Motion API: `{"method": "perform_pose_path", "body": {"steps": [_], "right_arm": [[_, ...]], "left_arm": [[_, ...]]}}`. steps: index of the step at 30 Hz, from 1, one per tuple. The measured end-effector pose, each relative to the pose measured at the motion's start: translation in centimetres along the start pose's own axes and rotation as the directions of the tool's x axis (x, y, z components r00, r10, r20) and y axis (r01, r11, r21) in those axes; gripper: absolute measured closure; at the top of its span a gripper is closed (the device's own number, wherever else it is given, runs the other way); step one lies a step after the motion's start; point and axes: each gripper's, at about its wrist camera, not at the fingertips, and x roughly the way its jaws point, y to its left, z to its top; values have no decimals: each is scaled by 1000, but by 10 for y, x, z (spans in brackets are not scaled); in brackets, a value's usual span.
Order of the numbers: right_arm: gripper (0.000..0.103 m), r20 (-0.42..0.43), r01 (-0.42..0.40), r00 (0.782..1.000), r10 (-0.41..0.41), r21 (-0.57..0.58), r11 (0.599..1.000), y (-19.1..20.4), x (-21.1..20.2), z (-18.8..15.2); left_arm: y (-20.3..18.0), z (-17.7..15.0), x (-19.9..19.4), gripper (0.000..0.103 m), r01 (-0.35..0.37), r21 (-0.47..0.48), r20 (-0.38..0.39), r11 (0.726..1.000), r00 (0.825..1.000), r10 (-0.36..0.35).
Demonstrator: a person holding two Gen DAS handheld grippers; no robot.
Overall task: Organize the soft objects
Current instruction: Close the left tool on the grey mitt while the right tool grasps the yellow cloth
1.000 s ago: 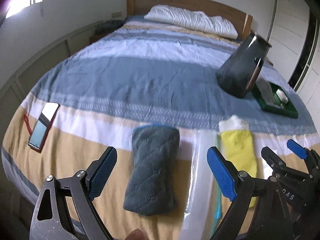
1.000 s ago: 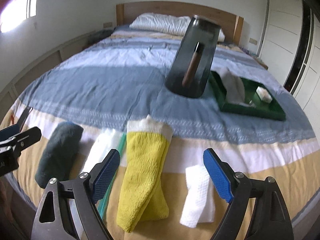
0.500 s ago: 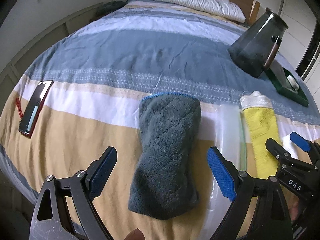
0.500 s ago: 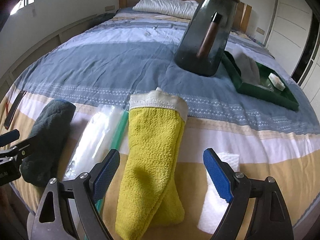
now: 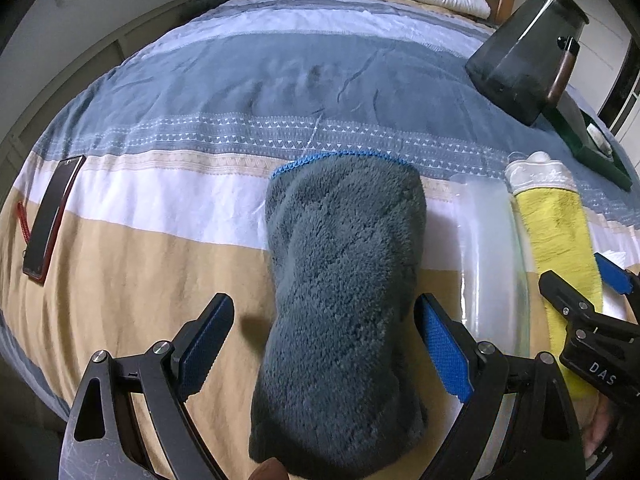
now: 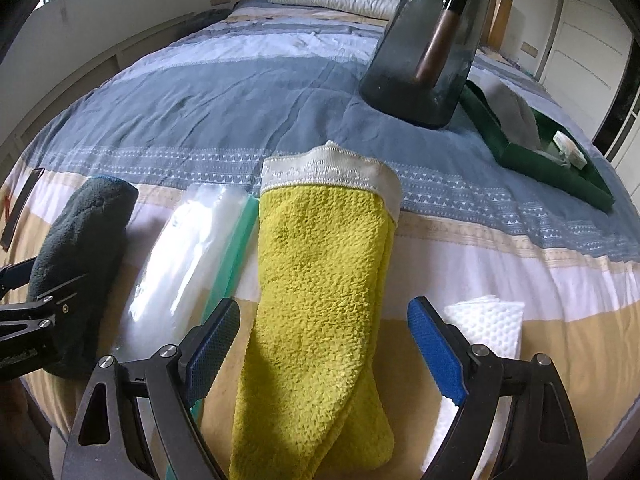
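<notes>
Now | left gripper (image 5: 324, 348) open over grey towel (image 5: 340, 300) | right gripper (image 6: 324, 352) open over yellow towel (image 6: 320, 300)

Cut off and covered on the bed

The yellow towel (image 6: 320, 300) runs past the bottom edge; beside it, the white cloth (image 6: 486, 322) lies partly behind a gripper finger.

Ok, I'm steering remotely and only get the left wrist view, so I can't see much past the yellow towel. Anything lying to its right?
Observer: Yes, a white paper towel lies flat beside the yellow towel.
Operator: Is the right gripper on the yellow towel?
Observer: No, the right gripper is open, its pads either side of the towel.
Operator: What's in the green tray?
Observer: The green tray holds a grey cloth.
</notes>
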Motion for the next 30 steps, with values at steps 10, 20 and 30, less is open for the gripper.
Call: {"method": "perform_pose_path", "body": {"steps": [10,20,30], "right_arm": [[16,-31,-6,1000,6,-1,1000,1,19,1],[15,-49,3,999,-4,-16,1000,2,30,3],[21,-48,18,999,-20,-39,999,10,32,7]], "left_arm": [[-6,2,19,15,-17,11,-37,1000,999,17],[-10,5,28,15,-56,32,-59,998,997,58],[-9,5,31,13,-66,31,-72,997,995,69]]}}
